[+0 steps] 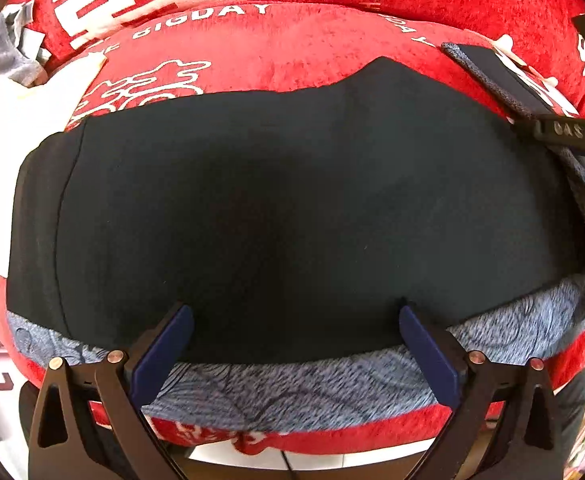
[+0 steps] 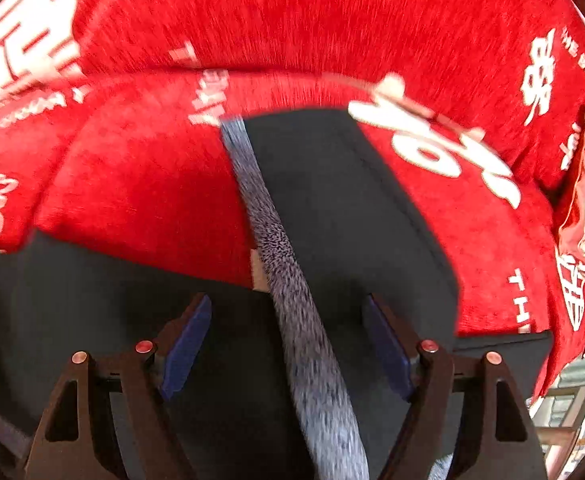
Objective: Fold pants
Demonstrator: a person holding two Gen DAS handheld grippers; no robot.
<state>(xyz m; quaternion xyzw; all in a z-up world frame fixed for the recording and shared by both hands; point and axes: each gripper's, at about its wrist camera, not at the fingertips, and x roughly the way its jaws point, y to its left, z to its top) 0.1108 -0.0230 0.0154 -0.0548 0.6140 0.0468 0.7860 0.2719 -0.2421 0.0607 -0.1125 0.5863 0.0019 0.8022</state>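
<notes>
on the red cover (image 1: 292, 52) with its white lettering, the pants (image 1: 272, 200) lie spread as a wide dark slab, and everything else sits around them. in the left wrist view the dark outer cloth fills the middle, and a strip of speckled grey lining (image 1: 292, 384) shows along the pants' near edge, curving up the right side as well. the left gripper (image 1: 296, 344) hangs over that near edge pointing steeply down, its blue pads (image 1: 160, 356) spread as wide as they go, one on either side of the cloth with nothing pinched between them. at the pants' far right corner the other tool reaches in from the frame edge, a dark blue finger (image 1: 500, 76) lying over the red cover just beside the cloth. beyond the pants' far left corner a crumpled grey and white heap (image 1: 8, 56) rests against the cover (too blurred to say what it is). in the right wrist view, which is smeared by motion, the pants (image 2: 332, 200) run away from the camera with a grey lining band (image 2: 284, 264) down the middle. the right gripper (image 2: 288, 344) stands over that band with its jaws parted, though less than fully; the band runs between the pads (image 2: 184, 344) without either one pressing on it.
</notes>
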